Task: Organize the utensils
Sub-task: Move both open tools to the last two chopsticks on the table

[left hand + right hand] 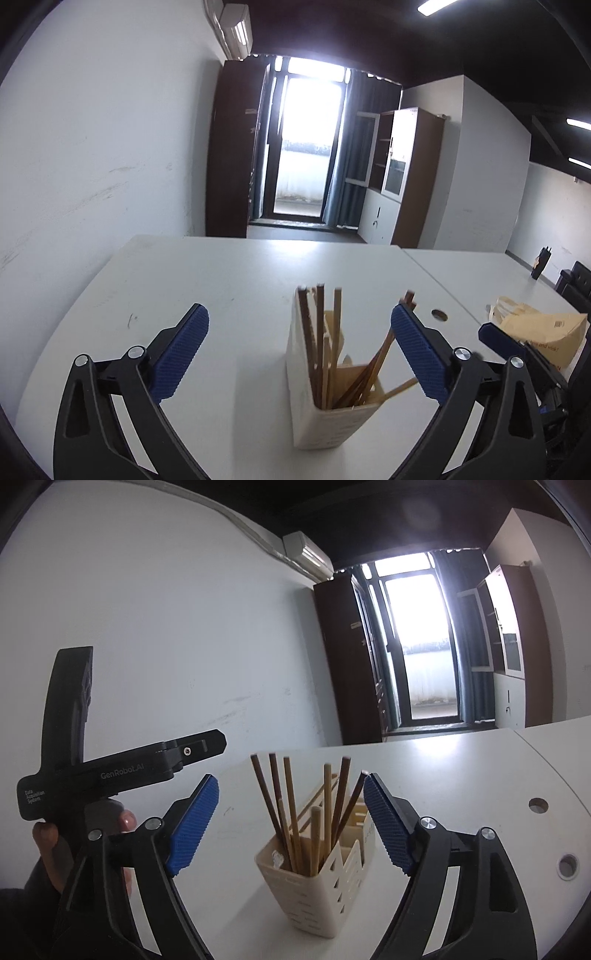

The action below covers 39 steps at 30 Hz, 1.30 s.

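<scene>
Left tongs (300,345) are spread wide, nothing gripped; the blue pads (184,354) are seen on either side of the utensil holder (332,417), clear of its walls. One dark chopstick tip shows right beside the right-hand pad in the left wrist view; contact cannot be told.

Right tongs (291,821) are likewise spread wide and empty, with the same holder framed between the fingers (388,830).

Utensil holder: cream plastic, slotted sides, divided into compartments, stood upright on the white bench (229,280). Chopsticks (295,819) are stood in it, mixed dark brown and pale wood, leaning in different directions, most in the compartment nearest the right wrist camera.

In the right wrist view the left gripper body is seen at the left, held by a hand (48,849).

A brown paper bag (539,332) is lying on the bench, well apart from the holder, to the right in the left wrist view.
</scene>
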Motion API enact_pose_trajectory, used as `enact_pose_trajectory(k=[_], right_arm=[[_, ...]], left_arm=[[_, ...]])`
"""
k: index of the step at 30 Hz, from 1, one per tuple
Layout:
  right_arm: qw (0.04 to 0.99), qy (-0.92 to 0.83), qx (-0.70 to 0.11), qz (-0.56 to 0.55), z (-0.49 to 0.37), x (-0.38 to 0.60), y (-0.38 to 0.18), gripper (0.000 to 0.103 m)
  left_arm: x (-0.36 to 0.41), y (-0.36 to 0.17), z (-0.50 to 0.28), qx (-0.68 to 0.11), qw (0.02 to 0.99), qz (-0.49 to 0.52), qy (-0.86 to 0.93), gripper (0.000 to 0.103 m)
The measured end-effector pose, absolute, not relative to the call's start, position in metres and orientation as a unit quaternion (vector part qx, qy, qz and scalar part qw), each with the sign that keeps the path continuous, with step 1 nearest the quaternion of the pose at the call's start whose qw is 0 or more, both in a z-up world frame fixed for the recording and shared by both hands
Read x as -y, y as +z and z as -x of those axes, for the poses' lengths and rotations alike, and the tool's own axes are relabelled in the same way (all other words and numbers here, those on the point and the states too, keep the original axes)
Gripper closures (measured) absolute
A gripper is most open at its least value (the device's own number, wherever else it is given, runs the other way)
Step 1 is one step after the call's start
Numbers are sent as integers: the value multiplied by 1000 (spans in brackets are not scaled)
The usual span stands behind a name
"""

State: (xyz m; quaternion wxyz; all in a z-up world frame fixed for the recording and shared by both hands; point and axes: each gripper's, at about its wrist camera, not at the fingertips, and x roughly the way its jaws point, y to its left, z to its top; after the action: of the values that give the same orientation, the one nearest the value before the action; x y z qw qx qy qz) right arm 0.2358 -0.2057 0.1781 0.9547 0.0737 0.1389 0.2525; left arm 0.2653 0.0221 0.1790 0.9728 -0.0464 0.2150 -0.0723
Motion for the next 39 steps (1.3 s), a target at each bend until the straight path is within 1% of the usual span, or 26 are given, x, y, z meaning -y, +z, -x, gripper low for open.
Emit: enact_pose_trajectory(k=[4, 6, 9, 12, 15, 16, 17, 19, 23, 24, 25, 26, 27, 28, 30, 36, 39], right_arm=[[943, 265, -199, -40, -216, 196, 155, 18], [932, 271, -240, -31, -206, 190, 134, 18], [911, 270, -310, -10, -193, 181, 96, 18], [892, 263, -368, 6, -187, 174, 58, 18], [872, 272, -406, 14, -179, 165, 23, 18], [870, 273, -411, 23, -177, 159, 16, 19], [867, 274, -415, 34, -174, 153, 10, 21], [861, 275, -425, 50, -171, 144, 0, 41], [853, 272, -442, 61, -170, 141, -19, 48], [851, 271, -445, 62, -170, 141, -24, 53], [851, 268, -448, 63, -171, 141, -27, 55], [850, 267, -449, 64, -172, 141, -29, 57], [850, 265, -451, 67, -173, 140, -32, 62], [853, 261, -446, 73, -173, 139, -31, 63], [853, 261, -445, 77, -172, 137, -32, 64], [856, 260, -441, 69, -171, 133, -37, 64], [855, 264, -439, 83, -169, 127, -36, 64]], left_arm=[[-21, 141, -245, -272, 960, 7, -64, 6], [-18, 118, -237, -301, 951, -18, -60, 6], [-19, 80, -226, -341, 938, -29, -60, 6], [-12, 43, -234, -397, 914, -38, -66, 6], [-4, 8, -245, -446, 892, -40, -65, 8], [-1, -2, -247, -459, 885, -42, -64, 10], [3, -11, -246, -473, 878, -44, -68, 14], [10, -24, -249, -497, 862, -51, -78, 17], [22, -42, -247, -516, 849, -76, -86, 17], [24, -44, -246, -518, 847, -80, -86, 17], [26, -47, -247, -520, 846, -82, -85, 18], [25, -48, -248, -521, 846, -81, -82, 23], [25, -50, -249, -524, 844, -79, -78, 26], [24, -53, -250, -528, 842, -76, -78, 31], [22, -52, -251, -530, 842, -67, -81, 31], [26, -51, -247, -526, 843, -75, -82, 35], [24, -49, -247, -526, 843, -74, -83, 36]])
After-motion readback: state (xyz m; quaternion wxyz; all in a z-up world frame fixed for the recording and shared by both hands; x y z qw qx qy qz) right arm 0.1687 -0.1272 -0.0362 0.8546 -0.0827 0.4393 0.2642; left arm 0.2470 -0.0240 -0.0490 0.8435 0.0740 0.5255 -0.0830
